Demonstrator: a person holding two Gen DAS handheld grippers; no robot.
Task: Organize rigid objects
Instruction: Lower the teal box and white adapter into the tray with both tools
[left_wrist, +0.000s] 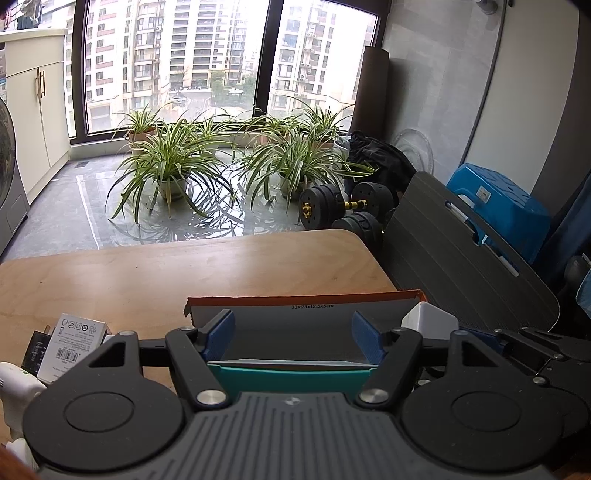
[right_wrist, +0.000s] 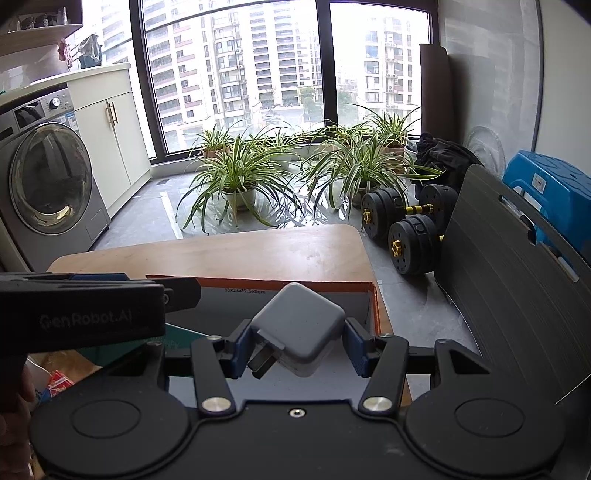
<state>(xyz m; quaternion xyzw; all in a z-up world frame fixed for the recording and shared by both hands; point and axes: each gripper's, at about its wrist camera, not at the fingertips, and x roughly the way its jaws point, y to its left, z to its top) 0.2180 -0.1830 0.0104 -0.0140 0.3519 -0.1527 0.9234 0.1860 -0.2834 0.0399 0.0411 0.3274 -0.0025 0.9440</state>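
- now right gripper (right_wrist: 298, 349) clamps the white charger (right_wrist: 299, 328), prongs down-left, above the orange-rimmed box (right_wrist: 373, 291), likely for dropping in.
- left gripper (left_wrist: 293, 334) spread wide, holding nothing, above the teal box (left_wrist: 295, 378).

Both views are taken low over the table (left_wrist: 184, 273), facing its far edge and the window (right_wrist: 236, 74); the orange-rimmed box (right_wrist: 295, 286) is shared close up.
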